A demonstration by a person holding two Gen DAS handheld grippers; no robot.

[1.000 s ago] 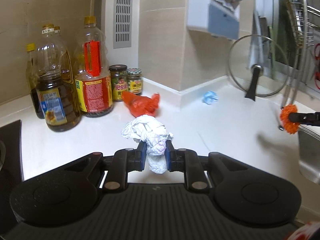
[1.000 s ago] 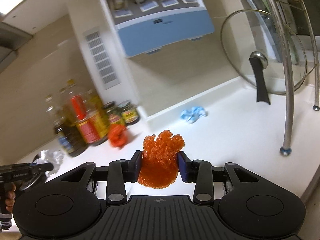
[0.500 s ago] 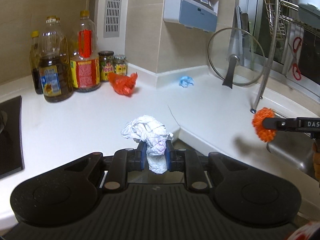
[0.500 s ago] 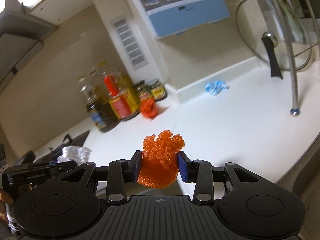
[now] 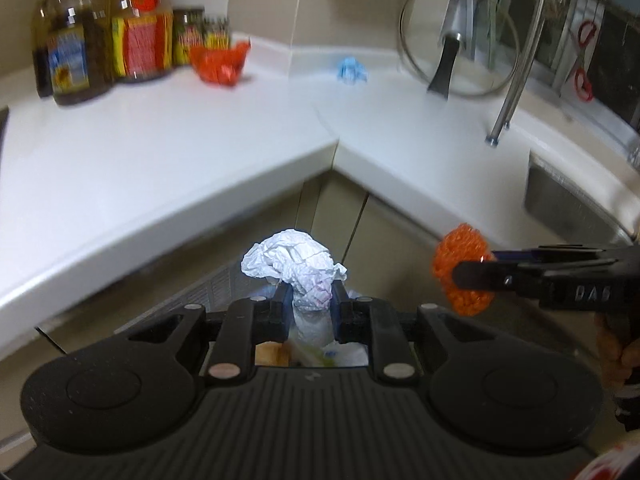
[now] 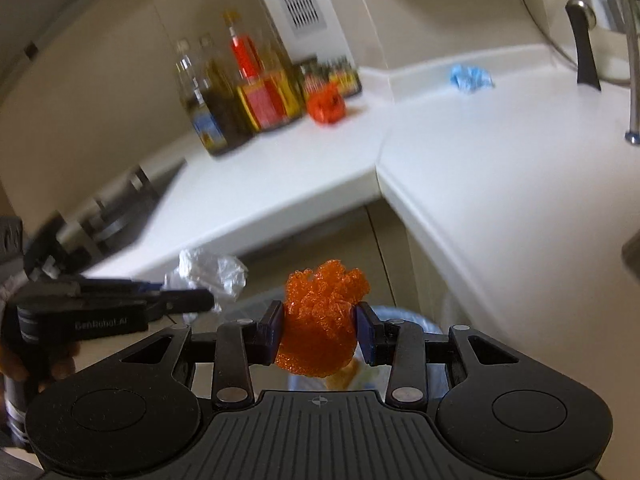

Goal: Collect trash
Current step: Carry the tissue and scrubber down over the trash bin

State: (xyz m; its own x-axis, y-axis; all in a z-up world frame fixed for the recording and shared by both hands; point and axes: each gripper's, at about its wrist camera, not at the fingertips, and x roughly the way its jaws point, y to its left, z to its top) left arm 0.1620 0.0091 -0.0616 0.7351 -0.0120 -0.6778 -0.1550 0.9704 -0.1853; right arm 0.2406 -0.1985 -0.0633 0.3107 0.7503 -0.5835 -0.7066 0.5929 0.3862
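Each hand-held matte black plastic gripper has a ribbed centre plate flanked by two round discs, silver rivets at the finger pivots and dark blue pads lining its jaws. The left gripper (image 5: pixel 309 312) carries faint pale lettering along its side in the right wrist view; the right gripper (image 6: pixel 319 328) shows embossed letters in the left wrist view.

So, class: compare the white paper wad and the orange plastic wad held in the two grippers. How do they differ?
The white paper wad, in the left gripper, is matte, creased tissue. The orange plastic wad, in the right gripper, is glossy and bumpy. The paper wad is squeezed narrow between its fingers; the orange wad keeps its fingers further apart. Both are crumpled and held beyond the counter edge.
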